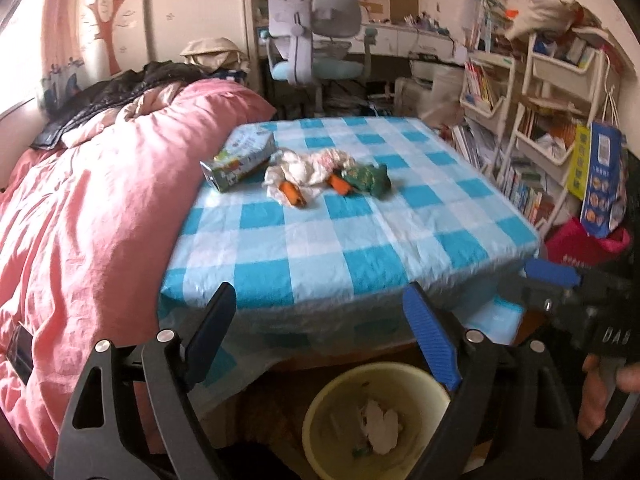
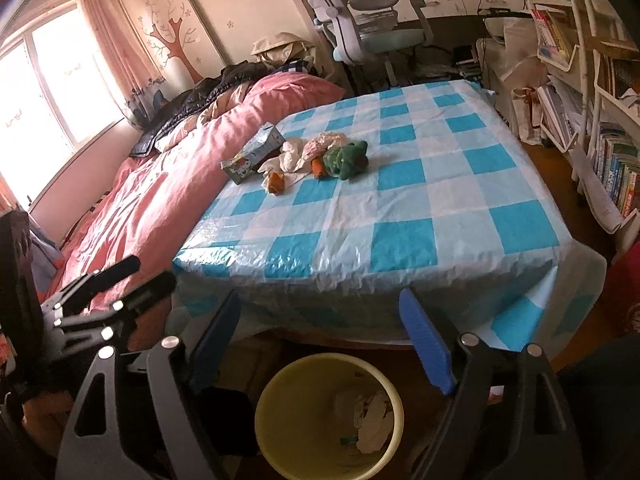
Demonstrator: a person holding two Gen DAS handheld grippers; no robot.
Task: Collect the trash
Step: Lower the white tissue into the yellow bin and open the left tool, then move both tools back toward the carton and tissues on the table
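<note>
Blue-padded left tool (image 1: 320, 332) spread wide, nothing between its fingers; right tool (image 2: 320, 336) likewise wide and empty. Both hang side by side off the near desk edge, above the yellow bin (image 2: 329, 416) on the floor, crumpled paper inside it. Desk (image 2: 400, 208) wears a blue-white checked plastic cloth. Trash sits in one cluster well back on it: carton (image 2: 256, 154) leftmost, white tissue wad (image 2: 290, 156) touching it, pinkish bag (image 2: 324, 142), green wrapper (image 2: 346, 160) rightmost, orange scraps (image 2: 276, 180) in front. Pink duvet bed (image 2: 160, 200) abuts the desk's left side.
</note>
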